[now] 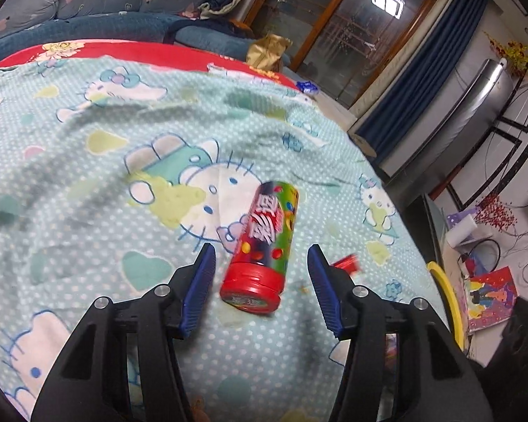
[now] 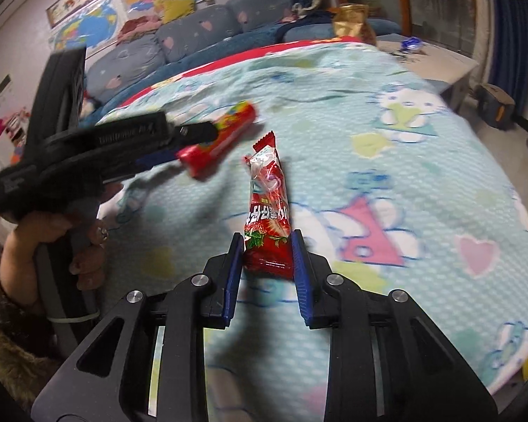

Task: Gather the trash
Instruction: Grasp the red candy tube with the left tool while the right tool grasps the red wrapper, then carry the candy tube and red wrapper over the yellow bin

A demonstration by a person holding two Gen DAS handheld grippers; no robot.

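Right gripper: jaws narrowed around the near end of a red strawberry-print snack wrapper; both blue pads sit at the wrapper's edges, and they appear to pinch it. The wrapper lies flat on the pale blue cartoon-cat blanket, its long axis pointing away.

Left gripper: jaws spread, one on each side of a red-capped cylindrical candy tube lying on its side; clear gaps at both pads, no contact. Red cap faces the camera. In the right wrist view a bare hand in a furry brown sleeve holds this gripper.

Just right of the tube, partly behind the right jaw, a red scrap; too blurred to identify.

Further off: gold foil bag at the blanket's far edge, blue heart-print sofa behind it, dark blue curtains beside a wood-framed window.
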